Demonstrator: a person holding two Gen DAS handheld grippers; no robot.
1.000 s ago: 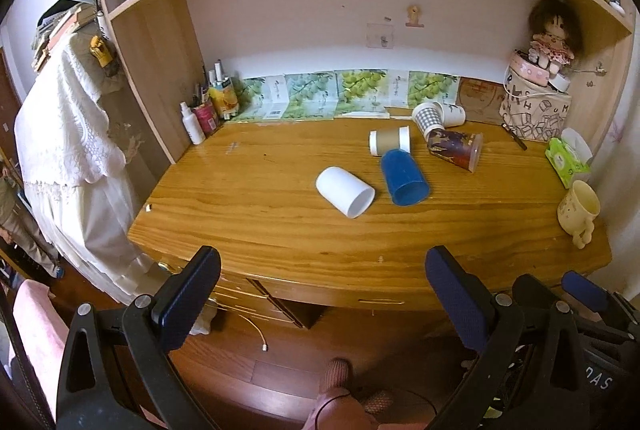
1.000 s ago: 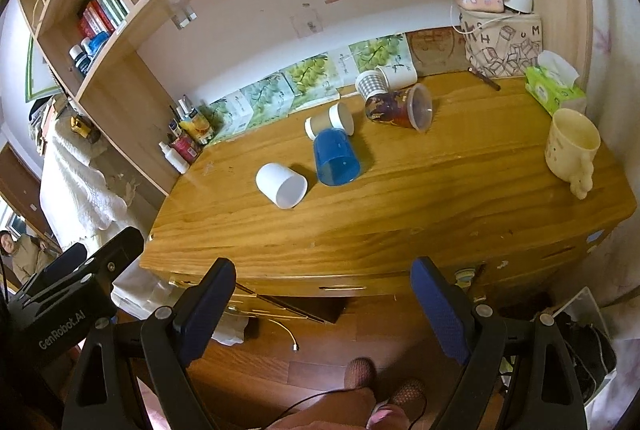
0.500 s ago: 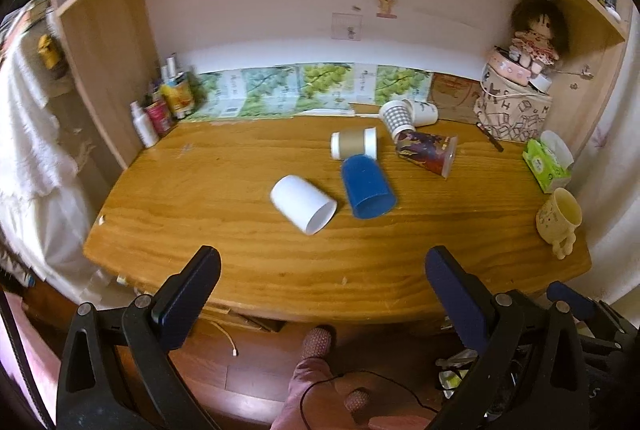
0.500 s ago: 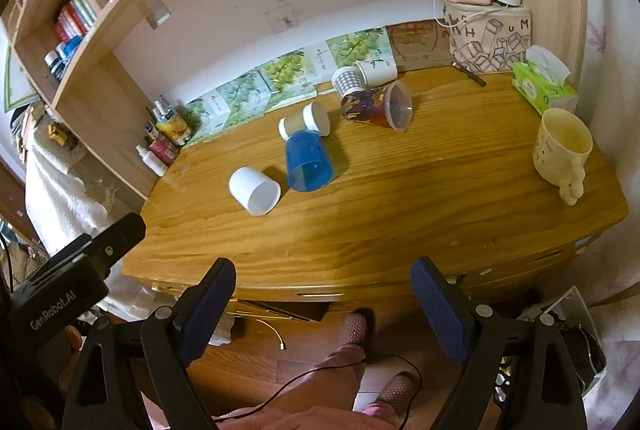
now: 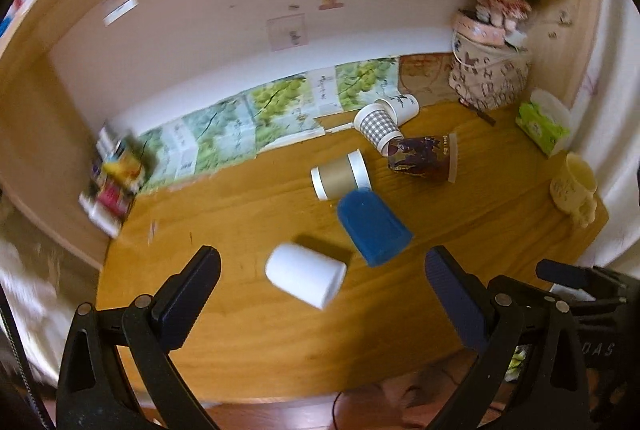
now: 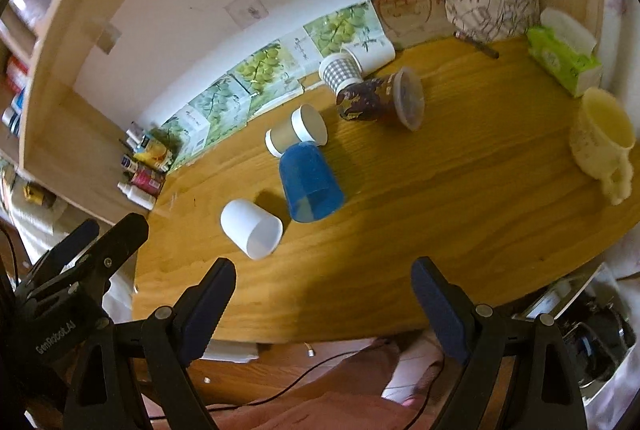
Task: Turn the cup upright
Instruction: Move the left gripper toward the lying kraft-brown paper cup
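Several cups lie on their sides on the wooden desk (image 5: 248,342). A white cup (image 5: 306,277) lies nearest, also in the right wrist view (image 6: 251,228). A blue cup (image 5: 372,228) (image 6: 311,181) lies beside it. Behind are a tan cup (image 5: 340,179) (image 6: 295,133), a dark patterned cup (image 5: 424,157) (image 6: 380,101) and a checked cup (image 5: 378,127) (image 6: 340,71). My left gripper (image 5: 320,270) is open, its fingers either side of the white cup, short of it. My right gripper (image 6: 324,284) is open over the desk's front edge.
A cream mug (image 5: 574,189) (image 6: 604,145) stands upright at the right edge. A green tissue pack (image 6: 564,57) and a patterned box with a doll (image 5: 488,69) are at the back right. Small bottles (image 5: 114,181) stand at the back left. Shelves hang overhead.
Both grippers have moved forward and closer to the desk; the cups look larger. The left gripper now frames the white cup. No cup has moved.
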